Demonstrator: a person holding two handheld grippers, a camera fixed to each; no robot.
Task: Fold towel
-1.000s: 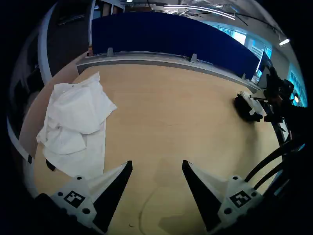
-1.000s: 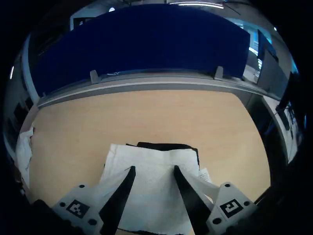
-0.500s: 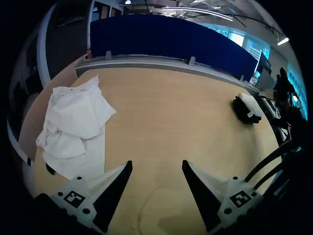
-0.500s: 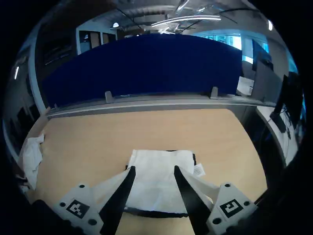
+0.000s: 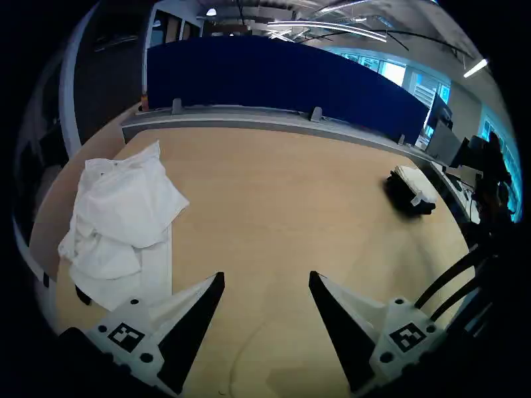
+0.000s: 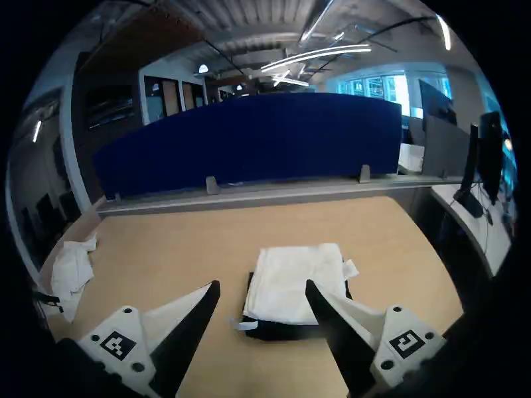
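A folded white towel (image 6: 296,281) lies on top of a folded black one (image 6: 272,326) on the wooden table (image 6: 179,252), just beyond my right gripper (image 6: 261,293), which is open and holds nothing. In the left gripper view the same stack (image 5: 411,189) sits at the far right of the table (image 5: 279,192). A crumpled pile of white towels (image 5: 123,219) lies at the table's left edge, ahead and left of my left gripper (image 5: 265,282), which is open and empty. That pile (image 6: 72,268) appears at the far left in the right gripper view.
A blue divider panel (image 5: 279,73) on a grey rail (image 5: 265,123) closes the table's far side. Monitors and desks (image 6: 481,166) stand to the right. A dark chair frame (image 5: 464,278) curves at the right edge of the left gripper view.
My right gripper has opened wider and pulled back and up from the white towel, leaving it on the black one. The left gripper drifted slightly; the pile stayed put.
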